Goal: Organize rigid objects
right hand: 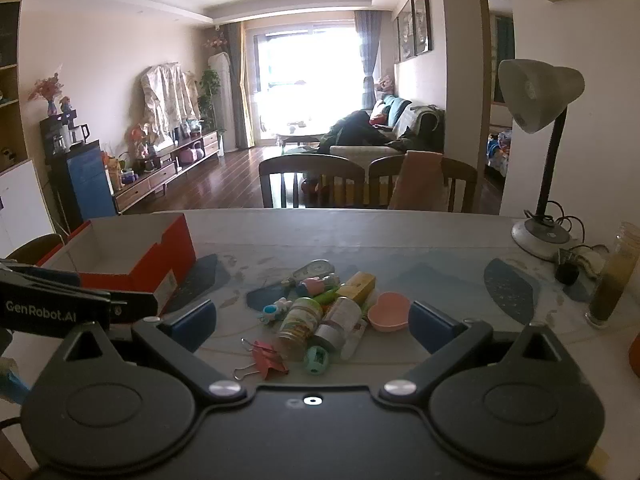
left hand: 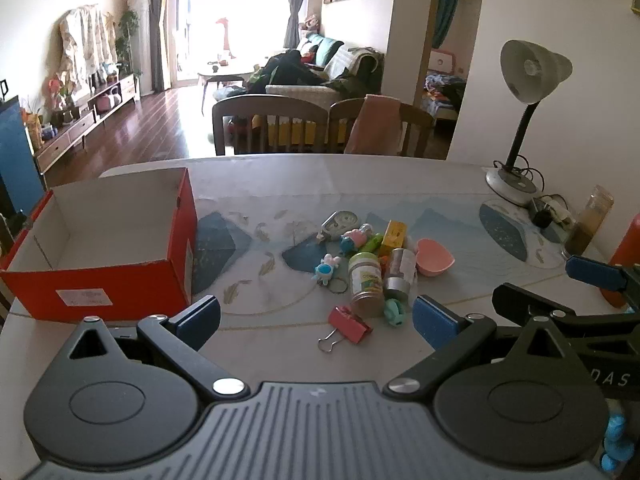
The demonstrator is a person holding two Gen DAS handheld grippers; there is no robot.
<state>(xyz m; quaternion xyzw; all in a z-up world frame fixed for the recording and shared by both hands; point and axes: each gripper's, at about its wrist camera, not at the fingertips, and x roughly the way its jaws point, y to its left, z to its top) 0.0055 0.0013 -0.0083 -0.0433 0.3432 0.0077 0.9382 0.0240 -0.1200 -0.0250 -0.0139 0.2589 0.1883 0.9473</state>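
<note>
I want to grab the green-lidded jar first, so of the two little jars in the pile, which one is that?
The left jar; its lid is pale green, while the jar beside it is silvery.

Daylight enters through the large window [left hand: 236,20] at top centre of both views and is overexposed to plain white, washing out nearby detail. The wooden floor [left hand: 160,128] carries a bright reflected glare below it. The counter [right hand: 440,240] is evenly, softly lit, with only faint shadows under the small objects. The desk lamp [right hand: 536,96] at right appears unlit. Fisheye distortion bends the counter's far edge and the walls, and dark vignetting fills the frame corners. Focus is fairly sharp at centre, while distant furniture looks soft and slightly hazy.
</note>
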